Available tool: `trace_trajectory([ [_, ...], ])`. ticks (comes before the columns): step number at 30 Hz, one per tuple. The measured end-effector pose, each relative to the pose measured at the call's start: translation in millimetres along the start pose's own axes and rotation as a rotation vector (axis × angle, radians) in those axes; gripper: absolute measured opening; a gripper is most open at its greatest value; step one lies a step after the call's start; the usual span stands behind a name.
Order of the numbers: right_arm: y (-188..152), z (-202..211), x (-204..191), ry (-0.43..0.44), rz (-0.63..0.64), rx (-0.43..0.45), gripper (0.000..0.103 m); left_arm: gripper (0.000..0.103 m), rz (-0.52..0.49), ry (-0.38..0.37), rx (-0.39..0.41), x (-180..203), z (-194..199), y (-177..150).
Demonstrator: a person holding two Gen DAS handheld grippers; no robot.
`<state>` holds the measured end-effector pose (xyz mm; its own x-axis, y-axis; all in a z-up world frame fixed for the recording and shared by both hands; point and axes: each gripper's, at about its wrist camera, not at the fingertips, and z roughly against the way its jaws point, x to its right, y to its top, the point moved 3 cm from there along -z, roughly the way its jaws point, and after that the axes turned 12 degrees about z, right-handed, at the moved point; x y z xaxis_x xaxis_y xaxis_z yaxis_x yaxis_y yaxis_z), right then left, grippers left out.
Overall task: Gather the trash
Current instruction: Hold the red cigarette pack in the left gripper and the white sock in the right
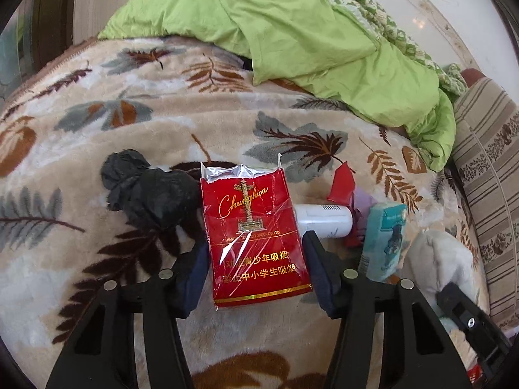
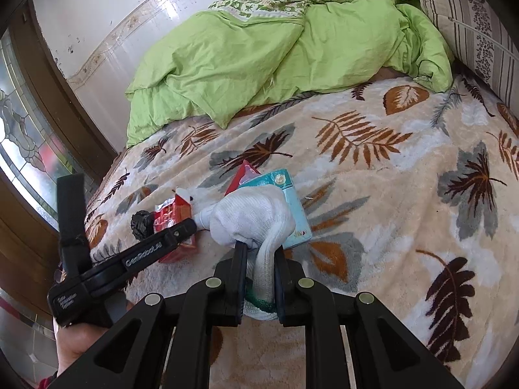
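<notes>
A torn red cigarette pack lies on the leaf-patterned blanket. My left gripper has a pad against each of its long sides. From the right wrist view that left gripper reaches over the same red pack. My right gripper is shut on a white sock with a green cuff, held above the blanket. Beside the pack lie a crumpled black bag, a white bottle, a red wrapper and a teal tissue pack.
A green quilt is heaped at the far end of the bed. A striped pillow leans at the right. A white wall and a stained-glass window border the bed on the left. A hand holds the left gripper's handle.
</notes>
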<state>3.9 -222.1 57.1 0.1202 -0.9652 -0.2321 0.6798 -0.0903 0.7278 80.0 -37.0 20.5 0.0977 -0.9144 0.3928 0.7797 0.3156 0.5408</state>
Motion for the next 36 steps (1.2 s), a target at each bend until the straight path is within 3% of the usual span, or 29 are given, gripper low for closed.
trace_trajectory([
  [11,-19,37,-7,-0.008,0.032,0.033,0.015,0.055,-0.085,-0.006,0.115,4,93,-41],
  [20,-71,88,-27,0.008,0.096,0.045,0.015,0.055,-0.206,-0.007,0.167,0,166,-104],
  [24,-86,105,-39,-0.004,0.145,0.072,0.015,0.055,-0.233,0.035,0.233,-6,180,-123],
  [30,-87,104,-45,-0.027,0.179,0.086,0.015,0.055,-0.244,0.103,0.305,-10,178,-125],
  [36,-86,100,-44,-0.037,0.177,0.081,0.015,0.056,-0.254,0.136,0.302,-13,168,-122],
])
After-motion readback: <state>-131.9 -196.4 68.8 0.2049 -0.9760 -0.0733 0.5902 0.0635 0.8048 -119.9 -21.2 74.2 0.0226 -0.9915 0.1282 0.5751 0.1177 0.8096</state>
